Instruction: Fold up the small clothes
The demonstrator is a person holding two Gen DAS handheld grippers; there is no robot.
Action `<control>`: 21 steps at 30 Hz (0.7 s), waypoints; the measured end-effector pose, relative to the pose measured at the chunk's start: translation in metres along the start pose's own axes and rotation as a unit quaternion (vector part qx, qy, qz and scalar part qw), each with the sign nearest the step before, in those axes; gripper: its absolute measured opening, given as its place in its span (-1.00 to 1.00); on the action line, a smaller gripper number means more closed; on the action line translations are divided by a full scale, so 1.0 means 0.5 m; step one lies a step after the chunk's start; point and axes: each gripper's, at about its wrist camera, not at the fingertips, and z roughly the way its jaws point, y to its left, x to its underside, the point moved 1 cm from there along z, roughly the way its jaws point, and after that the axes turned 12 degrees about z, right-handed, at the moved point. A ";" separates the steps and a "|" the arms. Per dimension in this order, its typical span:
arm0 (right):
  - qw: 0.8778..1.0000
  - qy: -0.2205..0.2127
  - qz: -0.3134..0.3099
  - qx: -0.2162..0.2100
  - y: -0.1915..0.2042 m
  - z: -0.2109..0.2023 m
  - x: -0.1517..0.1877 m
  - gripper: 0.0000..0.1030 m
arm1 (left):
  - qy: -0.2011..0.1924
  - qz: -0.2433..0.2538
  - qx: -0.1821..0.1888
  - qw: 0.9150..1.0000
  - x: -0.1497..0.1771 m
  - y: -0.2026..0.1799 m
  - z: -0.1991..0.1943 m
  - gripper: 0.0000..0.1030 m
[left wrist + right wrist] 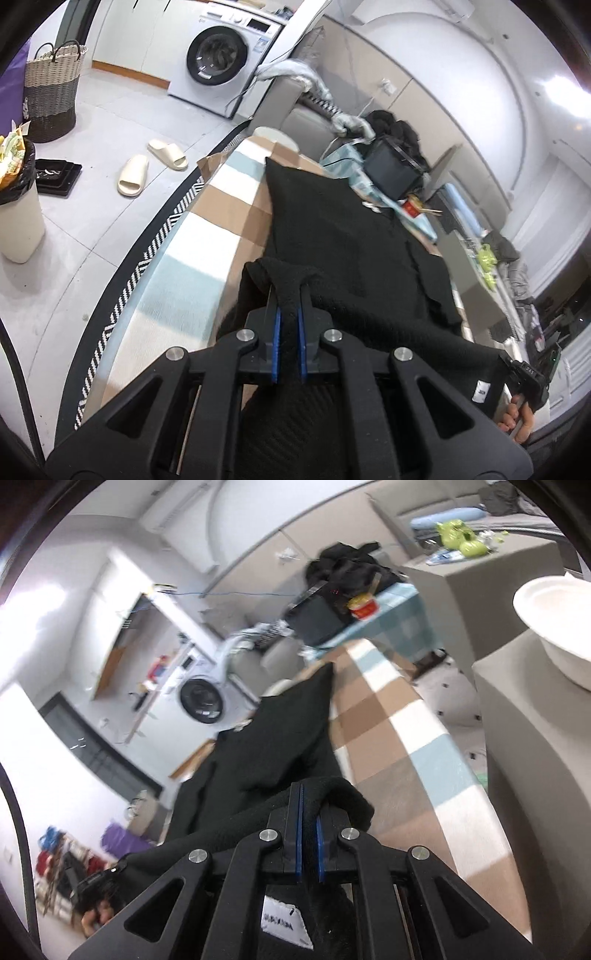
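A black knit garment (332, 229) lies stretched along a checked cloth of brown, white and pale blue (207, 229). My left gripper (289, 295) is shut on one near corner of it, with black fabric bunched between the blue pads. In the right wrist view the same garment (280, 738) runs away from me, and my right gripper (309, 801) is shut on its other near edge. A white label (282, 923) shows under the right gripper. The right gripper's body (524, 380) and the fingers of the hand holding it appear at the left view's lower right.
A washing machine (221, 59), a woven basket (51, 88), a bin (18, 206) and pale slippers (147, 166) stand on the tiled floor to the left. Dark clothes and a black box (391, 173) crowd the table's far end. A white bowl (554, 627) sits on a grey block at right.
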 end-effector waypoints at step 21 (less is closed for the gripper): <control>0.982 0.097 -0.111 0.121 0.019 0.144 0.034 -0.07 | 0.099 0.055 -0.052 0.992 0.025 -0.021 0.148 -0.26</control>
